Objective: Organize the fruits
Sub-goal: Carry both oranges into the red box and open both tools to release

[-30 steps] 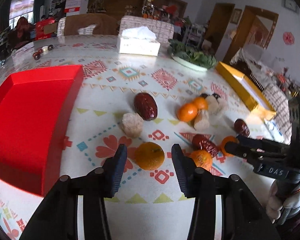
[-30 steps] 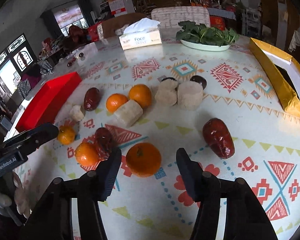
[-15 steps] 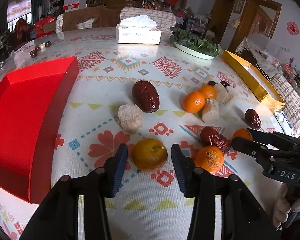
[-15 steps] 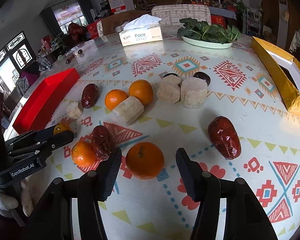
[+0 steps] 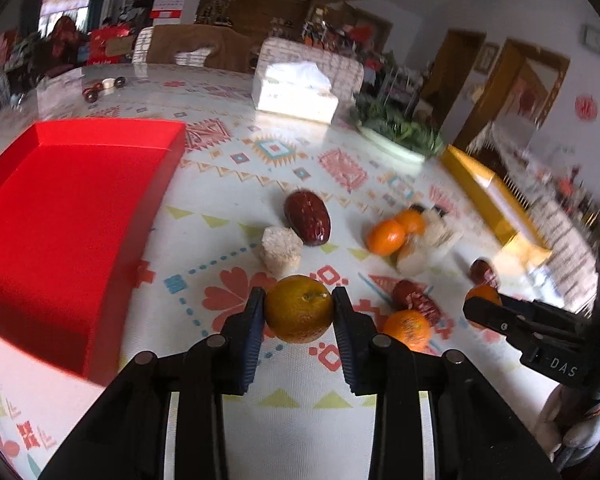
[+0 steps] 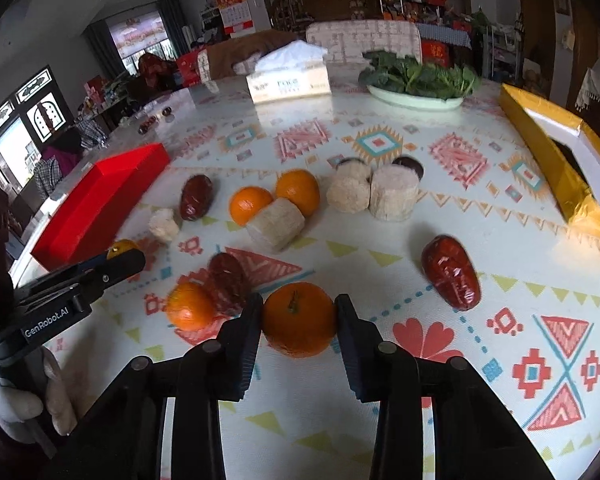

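Nearest in the left wrist view, the left hand-held gripper (image 5: 299, 312) has just been closing and now grasps a yellowish orange (image 5: 299, 308), both pads pressed on its sides, the stem dimple facing up and slightly right. The fruit is round, with no clear long axis. In the right wrist view, the right hand-held gripper (image 6: 299, 318) has likewise just been closing and is clenched on a deep orange mandarin (image 6: 299, 319), its stem on top facing the camera.

Just left of that mandarin lie a smaller mandarin (image 6: 190, 306) and a wrinkled red date (image 6: 229, 282), touching each other and crowding the right hand-held gripper's left finger. To the right, apart from it, a second red date (image 6: 452, 272) lies with its long axis running from far left to near right.

Beyond, in the middle of the patterned tabletop (image 6: 380, 420), two mandarins (image 6: 274, 198) sit against a pale cut cylinder (image 6: 276, 224); two more pale cylinders (image 6: 372, 192) stand just right of them. Further left, a third date (image 6: 197, 197) lies beside a small pale chunk (image 6: 164, 224).

A red tray (image 5: 60, 216) sits on the left, a gold box (image 6: 556, 160) on the far right edge. At the far side stand a tissue box (image 6: 290, 78) and a plate of greens (image 6: 418, 84).
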The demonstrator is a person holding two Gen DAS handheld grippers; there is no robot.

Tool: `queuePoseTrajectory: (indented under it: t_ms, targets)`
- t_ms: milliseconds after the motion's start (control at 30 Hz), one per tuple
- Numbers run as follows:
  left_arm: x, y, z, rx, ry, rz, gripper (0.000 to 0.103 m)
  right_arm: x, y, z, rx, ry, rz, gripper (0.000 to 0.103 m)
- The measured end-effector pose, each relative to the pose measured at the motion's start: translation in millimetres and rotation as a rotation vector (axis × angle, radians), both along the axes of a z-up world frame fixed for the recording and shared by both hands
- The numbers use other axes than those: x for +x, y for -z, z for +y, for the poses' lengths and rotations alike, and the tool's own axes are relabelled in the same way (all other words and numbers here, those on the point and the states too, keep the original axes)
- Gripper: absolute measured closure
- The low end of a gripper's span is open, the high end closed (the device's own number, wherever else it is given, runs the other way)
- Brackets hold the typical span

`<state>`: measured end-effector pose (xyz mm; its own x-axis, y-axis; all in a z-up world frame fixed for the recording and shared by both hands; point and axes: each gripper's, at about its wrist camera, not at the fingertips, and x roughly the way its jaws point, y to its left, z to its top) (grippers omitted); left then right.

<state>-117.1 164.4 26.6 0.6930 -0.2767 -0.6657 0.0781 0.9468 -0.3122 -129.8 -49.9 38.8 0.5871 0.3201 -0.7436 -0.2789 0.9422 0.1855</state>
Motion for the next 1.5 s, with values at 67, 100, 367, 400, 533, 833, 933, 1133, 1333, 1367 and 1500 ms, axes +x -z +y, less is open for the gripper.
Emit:
queuePoseTrajectory:
  t_ms: [67, 100, 367, 400, 533, 833, 933, 1133, 1333, 1367, 1500]
  targets:
    - [-5.7, -12.1, 13.1, -0.009, -0.027, -0.03, 0.071, -4.0, -11.0, 4.9, 0.002, -0.015, -0.018, 0.063]
    - [-8.7, -18.9, 21.9, -0.015, -0.044, -0.047, 0.071, -5.7, -17.9, 9.4, 0.01, -0.03, -0.028, 0.063]
    - [-24.9, -38.0, 97.7, 0.023, -0.248, -0.083, 0.071, -0.9, -47.0, 85.8, 0.115, -0.217, -0.025, 0.063]
    - [-26.1, -37.3, 109.1, 0.021, -0.275, -0.081, 0.071, 1.6, -48.0, 101.9, 0.132, -0.251, -0.012, 0.063]
    - [-28.1, -34.1, 144.5, 0.028, -0.353, -0.071, 0.071, 11.3, -47.7, 157.6, 0.155, -0.35, 0.018, 0.063]
    - [-16.9, -14.6, 193.6, 0.024, -0.446, 0.005, 0.07, 38.6, -20.2, 256.6, 0.069, -0.442, 0.083, 0.062]
    - [-13.5, -6.7, 200.3, 0.024, -0.452, 0.032, 0.07, 45.4, -8.7, 272.4, 0.044, -0.445, 0.109, 0.062]
    - [-11.1, -3.1, 202.7, 0.017, -0.443, 0.037, 0.07, 52.7, 4.2, 284.3, 0.015, -0.43, 0.124, 0.061]
    - [-13.9, -9.2, 199.5, 0.007, -0.429, 0.018, 0.07, 51.9, 3.8, 287.6, 0.002, -0.426, 0.113, 0.054]
    - [-15.4, -11.6, 198.6, 0.007, -0.43, 0.01, 0.07, 50.8, 2.0, 287.9, 0.003, -0.428, 0.108, 0.048]
    - [-20.4, -19.9, 197.8, 0.005, -0.439, -0.009, 0.064, 48.3, -4.7, 285.2, 0.007, -0.418, 0.083, 0.041]
